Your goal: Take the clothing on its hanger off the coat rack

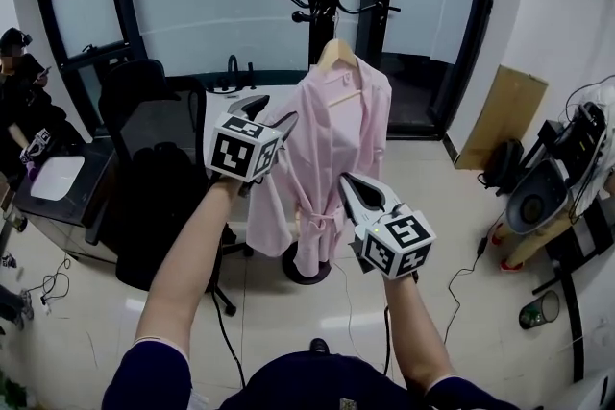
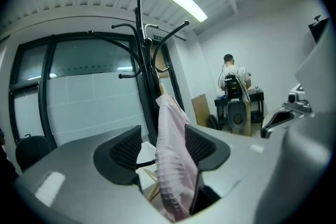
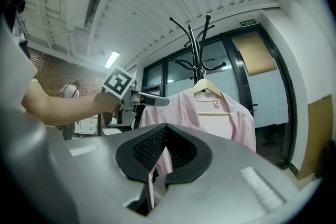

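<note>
right hand-held gripper [image 3: 165, 124]: closed on pink robe [image 3: 231, 118] | hanger [image 3: 209, 86] on coat rack [image 3: 195, 50]

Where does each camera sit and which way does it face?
Head view: on the person's head, facing forward and down at the pink robe on the coat rack; both forearms, left gripper, right gripper show.
Left gripper view: on the left gripper, facing the robe edge-on between its open jaws.
Right gripper view: on the right gripper, facing the robe's front over shut jaws; left forearm shows.
Shared: all see robe and rack.
</note>
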